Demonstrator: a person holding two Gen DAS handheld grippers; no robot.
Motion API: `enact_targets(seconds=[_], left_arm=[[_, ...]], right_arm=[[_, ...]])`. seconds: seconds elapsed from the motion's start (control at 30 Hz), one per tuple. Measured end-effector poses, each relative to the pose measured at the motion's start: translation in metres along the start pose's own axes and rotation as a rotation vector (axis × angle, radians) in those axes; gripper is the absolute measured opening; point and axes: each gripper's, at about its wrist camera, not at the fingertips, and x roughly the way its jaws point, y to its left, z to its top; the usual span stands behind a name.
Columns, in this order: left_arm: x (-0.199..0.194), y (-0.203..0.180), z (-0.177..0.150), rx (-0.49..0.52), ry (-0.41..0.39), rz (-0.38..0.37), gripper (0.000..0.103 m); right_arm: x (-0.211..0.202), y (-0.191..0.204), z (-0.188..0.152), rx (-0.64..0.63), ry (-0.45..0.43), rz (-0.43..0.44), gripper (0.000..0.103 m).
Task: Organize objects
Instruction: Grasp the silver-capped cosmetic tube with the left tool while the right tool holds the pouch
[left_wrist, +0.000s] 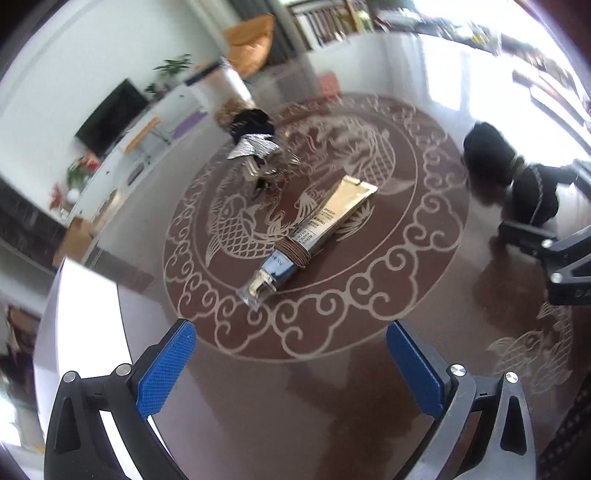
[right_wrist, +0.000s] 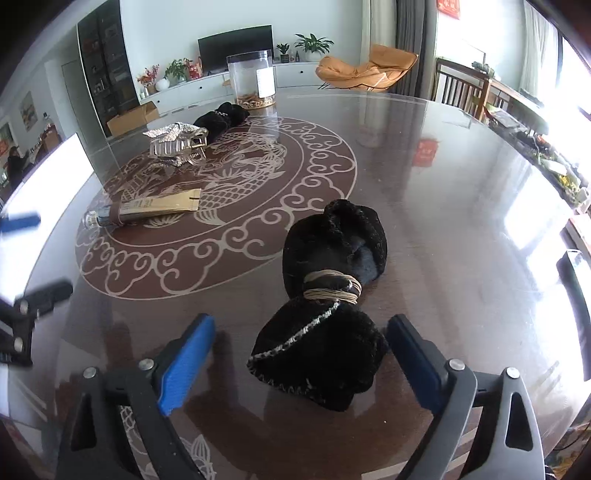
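Now right gripper (right_wrist: 301, 350) agape around tied black bundle (right_wrist: 325, 306) on table (right_wrist: 461, 192)

Wall: pale, a dark television (right_wrist: 235, 46) mounted above a white sideboard (right_wrist: 207, 86).
Seating: an orange lounge chair (right_wrist: 365, 68).
Light: daylight admitted at right.

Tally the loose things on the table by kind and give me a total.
Black fuzzy bundles: 2, one bound with cord between the right gripper's fingers, one at the far side
Silver hair claw clip: 1
Gold tube wrapped with cord: 1
Clear plastic jar: 1
Total: 5
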Motion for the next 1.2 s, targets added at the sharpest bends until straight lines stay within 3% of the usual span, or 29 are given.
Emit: enact_targets(seconds=[0.1,0.27,0.43,0.63,0.73,0.8,0.87,0.93,1.0,1.2], left_arm=[[0.015,0.014,0.012,0.030,0.003,-0.022,0.103],[0.050,0.029,0.042,-0.029,0.047,-0.111,0.103],[0.065,0.026,0.059,-0.060,-0.003,-0.162,0.103],[0.073,0.022,0.054,-0.160,0.025,-0.335,0.103],[0.069,0.015,0.048,-0.165,0.000,-0.343,0.103],[0.065,0.011,0.049,-0.170,-0.023,-0.338,0.094],[0.055,0.010,0.048,-0.179,-0.051,-0.332,0.050],[0.051,0.006,0.048,-0.188,-0.044,-0.339,0.029],[0.041,-0.003,0.040,-0.190,-0.043,-0.320,0.028],[0.021,-0.008,-0.001,-0.352,-0.066,-0.313,0.027]], right_arm=[[0.001,0.002,-0.001,-0.011,0.002,-0.009,0.096],[0.001,0.002,-0.002,-0.015,0.004,-0.006,0.098],[0.001,0.001,-0.002,-0.014,0.003,-0.005,0.098],[0.003,0.003,0.000,-0.018,0.008,-0.005,0.100],[0.003,0.003,0.000,-0.018,0.008,-0.006,0.101],[0.003,0.003,0.000,-0.018,0.008,-0.005,0.101],[0.003,0.003,0.000,-0.018,0.008,-0.005,0.101],[0.002,0.003,0.000,-0.016,0.007,-0.002,0.101],[0.002,0.001,0.000,-0.006,0.003,0.005,0.101],[-0.002,-0.009,0.000,0.025,-0.002,0.041,0.101]])
